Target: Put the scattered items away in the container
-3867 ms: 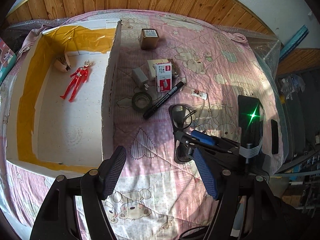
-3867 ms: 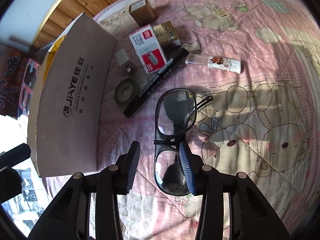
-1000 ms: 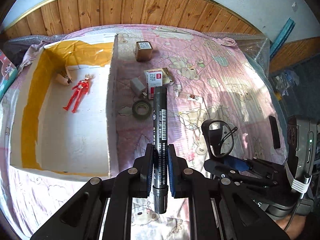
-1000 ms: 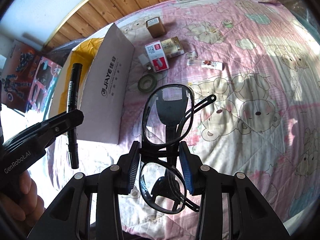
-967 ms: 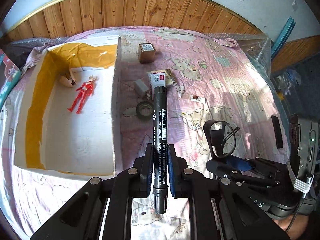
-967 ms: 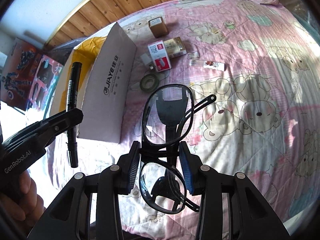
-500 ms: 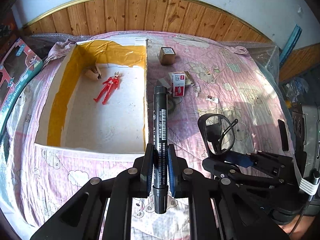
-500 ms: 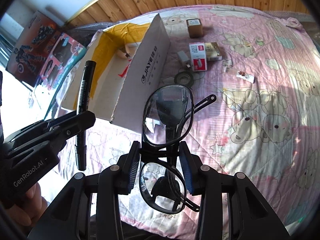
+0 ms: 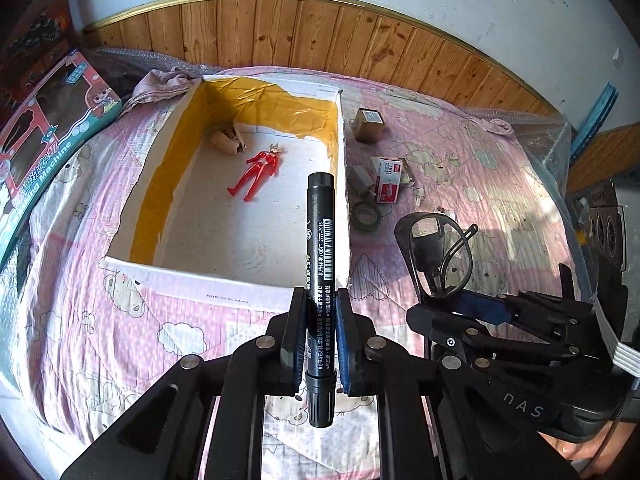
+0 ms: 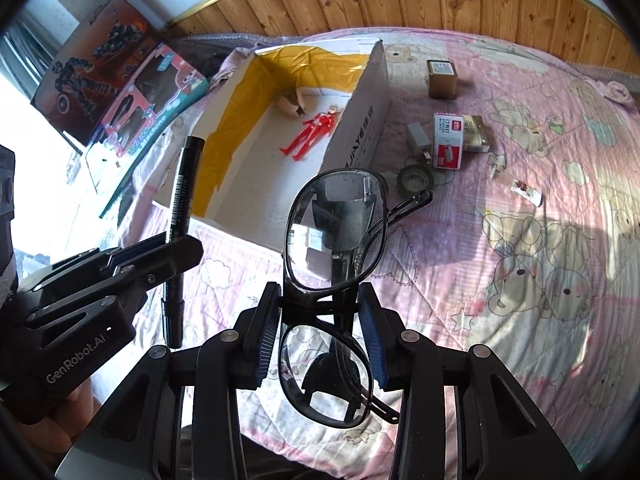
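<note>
Over a pink bear-print quilt [image 9: 100,320] by wood panelling [image 9: 320,36], left gripper [image 9: 318,342] clamps a marker [image 9: 320,240], right gripper [image 10: 320,340] glasses [image 10: 334,236].

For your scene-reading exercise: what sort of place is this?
Probably a home bedroom: a pink cartoon-print quilt covers a bed, wooden wall panelling runs behind it, and boxed toys lean alongside.

A home bedroom, as I see it: bed w/ pink bear-print quilt [image 9: 460,184], wood-panelled wall [image 9: 320,36] at the far side, boxed kids' toys [image 10: 120,80] propped far left, small household bits scattered on the covers.
</note>
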Demonstrator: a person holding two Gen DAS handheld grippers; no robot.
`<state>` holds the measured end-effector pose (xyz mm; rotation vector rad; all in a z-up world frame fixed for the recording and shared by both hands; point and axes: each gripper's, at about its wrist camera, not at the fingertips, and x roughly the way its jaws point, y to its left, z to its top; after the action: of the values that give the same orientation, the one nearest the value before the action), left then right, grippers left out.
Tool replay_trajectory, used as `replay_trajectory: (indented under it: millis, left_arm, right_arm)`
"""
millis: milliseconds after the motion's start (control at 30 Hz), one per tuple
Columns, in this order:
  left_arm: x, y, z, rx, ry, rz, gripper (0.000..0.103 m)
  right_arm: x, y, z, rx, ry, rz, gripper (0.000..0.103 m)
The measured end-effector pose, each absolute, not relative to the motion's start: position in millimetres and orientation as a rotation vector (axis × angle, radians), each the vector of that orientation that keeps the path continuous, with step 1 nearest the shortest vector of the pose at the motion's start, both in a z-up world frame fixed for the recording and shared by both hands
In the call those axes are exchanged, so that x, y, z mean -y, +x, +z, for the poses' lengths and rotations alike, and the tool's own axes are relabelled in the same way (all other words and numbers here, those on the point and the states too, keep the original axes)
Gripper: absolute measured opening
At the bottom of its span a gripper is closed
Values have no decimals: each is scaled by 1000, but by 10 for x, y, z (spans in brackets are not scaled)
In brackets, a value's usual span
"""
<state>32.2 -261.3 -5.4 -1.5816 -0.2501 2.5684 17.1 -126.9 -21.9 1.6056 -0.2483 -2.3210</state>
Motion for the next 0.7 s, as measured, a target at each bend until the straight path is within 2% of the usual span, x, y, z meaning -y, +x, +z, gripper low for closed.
replay_trajectory:
  millis: [700]
  left_arm:
    - [2991,116,-25,354,-1575,2627,14]
  right_arm:
    - [1556,-202,-83,208,1554,-2275,41]
